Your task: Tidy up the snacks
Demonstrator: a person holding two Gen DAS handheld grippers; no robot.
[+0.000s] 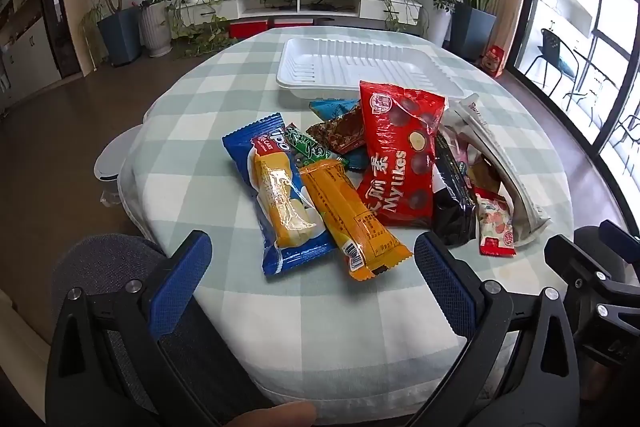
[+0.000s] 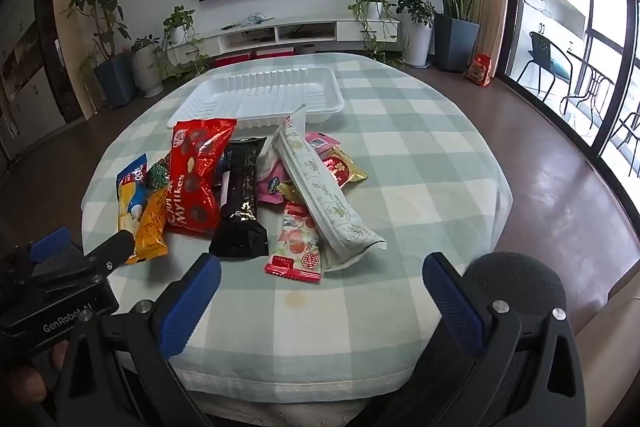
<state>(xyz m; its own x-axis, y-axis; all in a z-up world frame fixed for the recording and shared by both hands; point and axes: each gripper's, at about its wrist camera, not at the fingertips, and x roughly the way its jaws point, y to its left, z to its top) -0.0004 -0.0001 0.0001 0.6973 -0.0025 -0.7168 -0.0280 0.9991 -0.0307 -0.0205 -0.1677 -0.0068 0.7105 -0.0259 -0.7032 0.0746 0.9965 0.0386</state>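
Table: round top (image 1: 240, 99) under a soft pale green and white checked cloth, a small yellowish stain (image 2: 295, 300) near its near edge.
Tray: white ribbed plastic tray (image 1: 400, 57), rectangular with rounded corners, lay toward the far edge with nothing in it.
Snack pile: glossy crinkled packets heaped at the table's middle, just in front of the tray.
Left side of pile: blue cake wrapper (image 1: 276, 195) with a clear window, beside a long orange bar (image 1: 352, 219).
Middle: puffy red Mylikes bag (image 1: 400, 155) leaned over a shiny black packet (image 2: 240, 203).
Right side: long white paper-like pouch (image 2: 324, 195) lay slantwise over a small red-and-white floral sachet (image 2: 298, 247).
Left gripper (image 1: 312, 259): blue knurled pads spread wide apart, holding nothing, hung over the near edge short of the pile.
Right gripper (image 2: 320, 281): likewise spread wide, held nothing, above the near edge.
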